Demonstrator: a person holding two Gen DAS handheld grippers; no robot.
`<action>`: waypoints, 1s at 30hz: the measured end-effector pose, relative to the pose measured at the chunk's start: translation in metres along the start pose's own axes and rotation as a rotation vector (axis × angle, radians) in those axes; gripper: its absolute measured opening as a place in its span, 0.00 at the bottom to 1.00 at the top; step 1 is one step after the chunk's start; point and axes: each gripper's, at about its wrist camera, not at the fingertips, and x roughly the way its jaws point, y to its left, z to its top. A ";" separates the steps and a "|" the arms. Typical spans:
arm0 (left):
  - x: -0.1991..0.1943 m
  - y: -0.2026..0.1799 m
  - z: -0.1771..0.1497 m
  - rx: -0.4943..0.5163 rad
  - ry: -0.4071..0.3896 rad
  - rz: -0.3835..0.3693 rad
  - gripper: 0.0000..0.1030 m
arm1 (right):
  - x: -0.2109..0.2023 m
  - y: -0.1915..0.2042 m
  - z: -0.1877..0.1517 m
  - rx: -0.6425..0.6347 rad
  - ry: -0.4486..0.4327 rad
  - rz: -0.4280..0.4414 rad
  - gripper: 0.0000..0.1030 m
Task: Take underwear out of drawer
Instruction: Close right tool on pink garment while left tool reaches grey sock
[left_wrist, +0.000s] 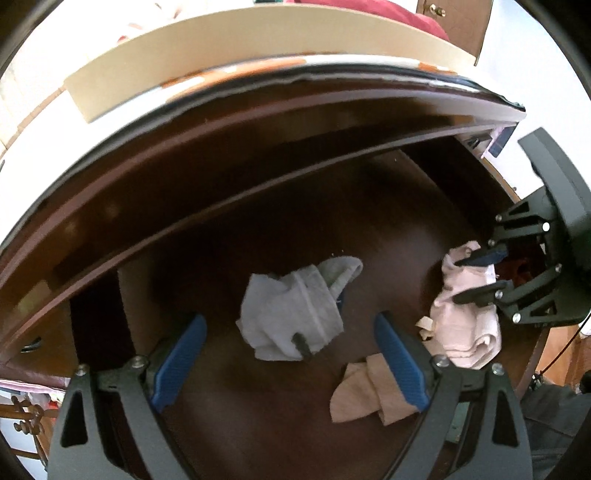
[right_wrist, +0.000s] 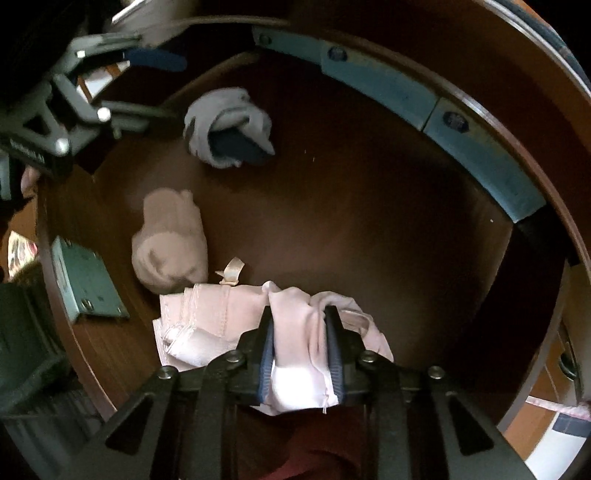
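Underwear (right_wrist: 236, 317) — a pale pink, folded bundle — lies on the drawer (right_wrist: 369, 229) floor at its near edge, and the right gripper (right_wrist: 300, 347) is clamped on a raised fold of it, cloth bunched between the two blue pads. In the left wrist view the same bundle (left_wrist: 465, 317) sits at the drawer's right end with the right gripper (left_wrist: 476, 275) biting its upper part.

A grey-white piece (left_wrist: 295, 314) lies mid-drawer, further from the pink bundle, and a beige piece (left_wrist: 369, 391) lies just beside the bundle, on the near side. The left gripper (left_wrist: 291, 354) hovers with its pads wide apart, the grey-white piece in the gap between them; from the right wrist view one pad (right_wrist: 236, 146) seems tucked into that cloth, though whether it truly touches I cannot tell.

The fabric looks light, limp and a little slick, so it will sag and unfold when raised. A pinch on a thick fold or seam should hold better than a single thin layer — the present grip takes several layers, which seems sound. A loose strap (right_wrist: 232, 271) by the bundle could snag the beige piece.
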 end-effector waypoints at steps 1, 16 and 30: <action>0.001 0.001 0.001 -0.001 0.008 -0.005 0.91 | -0.002 -0.001 0.002 0.016 -0.020 0.006 0.27; 0.037 -0.030 0.012 0.104 0.132 0.004 0.90 | -0.021 -0.017 -0.003 0.103 -0.116 0.025 0.27; 0.062 -0.051 0.019 0.179 0.168 0.051 0.53 | -0.016 -0.029 0.006 0.098 -0.092 0.111 0.27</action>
